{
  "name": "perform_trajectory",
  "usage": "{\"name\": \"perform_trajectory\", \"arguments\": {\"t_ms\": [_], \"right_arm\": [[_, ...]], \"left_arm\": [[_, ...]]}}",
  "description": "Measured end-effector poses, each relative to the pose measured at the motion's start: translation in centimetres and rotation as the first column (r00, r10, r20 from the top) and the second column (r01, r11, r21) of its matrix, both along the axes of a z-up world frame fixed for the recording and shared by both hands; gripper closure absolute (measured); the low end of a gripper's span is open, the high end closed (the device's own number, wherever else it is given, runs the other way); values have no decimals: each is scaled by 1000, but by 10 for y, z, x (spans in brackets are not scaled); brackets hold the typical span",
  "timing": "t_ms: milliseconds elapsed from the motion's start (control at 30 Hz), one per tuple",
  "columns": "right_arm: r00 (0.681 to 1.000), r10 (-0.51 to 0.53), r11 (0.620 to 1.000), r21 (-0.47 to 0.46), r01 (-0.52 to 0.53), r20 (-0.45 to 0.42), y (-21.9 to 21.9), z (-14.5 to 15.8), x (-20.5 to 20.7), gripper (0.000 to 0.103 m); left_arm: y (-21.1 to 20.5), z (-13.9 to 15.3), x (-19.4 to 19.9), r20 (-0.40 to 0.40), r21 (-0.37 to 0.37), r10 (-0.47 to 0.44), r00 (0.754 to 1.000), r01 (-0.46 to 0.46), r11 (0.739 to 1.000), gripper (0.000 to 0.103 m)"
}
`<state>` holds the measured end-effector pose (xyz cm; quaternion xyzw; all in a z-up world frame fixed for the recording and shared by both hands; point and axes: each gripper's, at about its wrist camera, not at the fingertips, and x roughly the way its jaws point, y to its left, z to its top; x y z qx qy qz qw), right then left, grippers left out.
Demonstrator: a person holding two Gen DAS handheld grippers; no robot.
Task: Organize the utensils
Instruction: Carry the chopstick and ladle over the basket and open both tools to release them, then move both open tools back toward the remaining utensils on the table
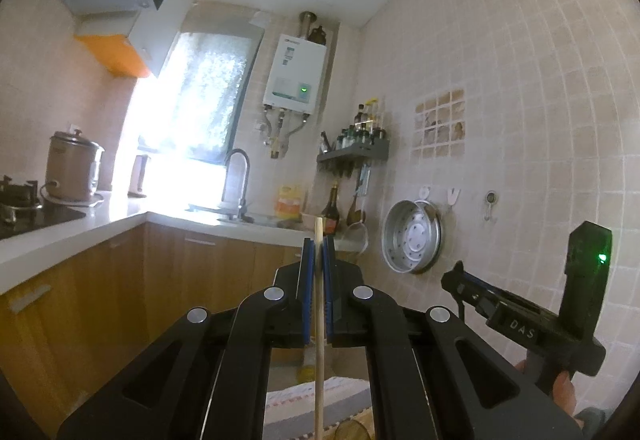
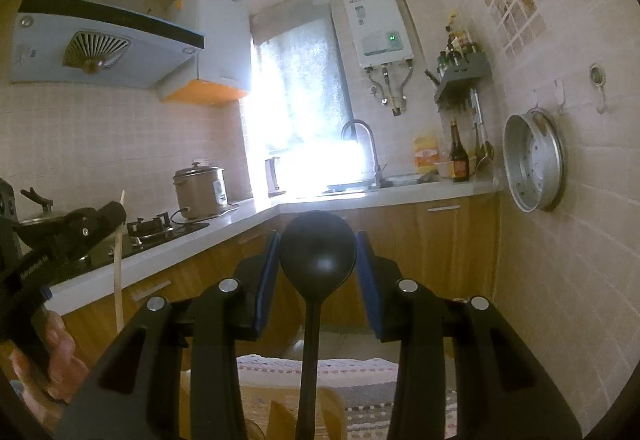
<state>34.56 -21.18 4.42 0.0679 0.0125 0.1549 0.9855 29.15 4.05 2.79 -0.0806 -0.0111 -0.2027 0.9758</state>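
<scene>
My left gripper (image 1: 319, 254) is shut on a thin wooden stick (image 1: 319, 320), likely a chopstick or utensil handle, held upright between the blue pads. It also shows at the left of the right wrist view (image 2: 119, 276), where the left gripper (image 2: 112, 213) clamps it. A black ladle (image 2: 317, 252) stands upright between the fingers of my right gripper (image 2: 318, 260); the blue pads are apart on either side of its bowl and do not press it. The right gripper body shows at the right of the left wrist view (image 1: 520, 320). Both are raised above the floor.
An L-shaped white counter (image 2: 256, 215) over wooden cabinets holds a gas hob (image 2: 156, 228), a rice cooker (image 2: 200, 191), a sink tap (image 2: 368, 151) and bottles (image 2: 458, 155). A steamer tray (image 2: 534, 161) hangs on the tiled right wall. A patterned cloth (image 2: 360, 372) lies below.
</scene>
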Motion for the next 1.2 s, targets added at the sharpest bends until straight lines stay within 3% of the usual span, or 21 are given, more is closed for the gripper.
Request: {"name": "perform_trajectory", "arguments": {"t_ms": [200,467,533,633,700,933,1067,1200], "right_arm": [[999,-35,999,-3,35,38,6,-11,-15,68],[997,-59,991,-114,64,46,19,-22,-36,68],[998,-52,990,-127,56,29,17,-22,-43,59],[999,-48,993,-108,50,23,9,-17,-58,47],[999,-41,994,-101,43,28,3,-9,-70,47],[999,-12,990,-140,17,38,-5,18,-121,47],[1000,4,984,-179,-8,-23,-4,21,-144,47],[992,10,973,-228,-40,-129,0,16,-161,47]], "left_arm": [[-5,-6,-10,11,30,30,999,-30,999,101],[-5,-12,-25,-23,86,40,999,-38,996,100],[-1,-12,-29,-51,80,25,998,-21,997,99],[3,-9,-38,-81,85,21,996,-15,996,86],[7,-3,-47,-105,83,31,994,-22,996,55],[23,20,-93,-106,20,2,994,0,1000,52],[23,26,-115,-152,28,5,988,-1,1000,47],[20,17,-133,-252,51,1,968,12,999,44]]}}
